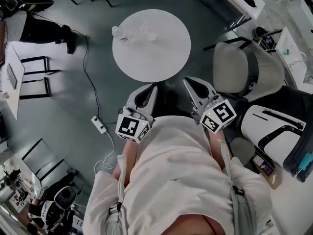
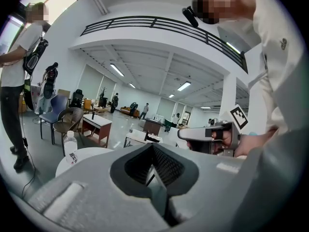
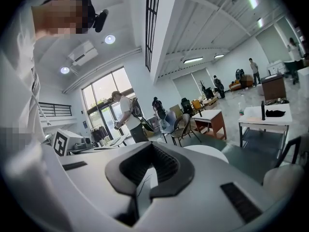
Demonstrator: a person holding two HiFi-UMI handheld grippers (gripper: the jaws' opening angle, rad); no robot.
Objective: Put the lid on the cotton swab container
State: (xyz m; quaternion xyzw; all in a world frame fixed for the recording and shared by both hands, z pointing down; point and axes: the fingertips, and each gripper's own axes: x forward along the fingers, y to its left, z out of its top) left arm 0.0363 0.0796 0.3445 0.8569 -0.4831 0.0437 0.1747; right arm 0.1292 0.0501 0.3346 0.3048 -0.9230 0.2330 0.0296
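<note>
The person stands in front of a round white desk (image 1: 161, 58) and holds both tools low and close to the body, one on each side of the white shirt (image 1: 171, 170). The left tool (image 1: 153, 87) and the right tool (image 1: 187, 81) point forward to the near edge of the desk, and their tips lean a little toward each other. Each one carries its marker cube at the back, near the body. In the left gripper view the left tool (image 2: 154, 167) has its jaws pressed together with nothing between them, and the right tool (image 3: 144, 172) shows the same in its own view. The cotton swab container (image 1: 140, 29) is a small clear shape on the far left part of the desk, beside a water bottle (image 1: 116, 32), well apart from both tools. Its lid I cannot distinguish.
</note>
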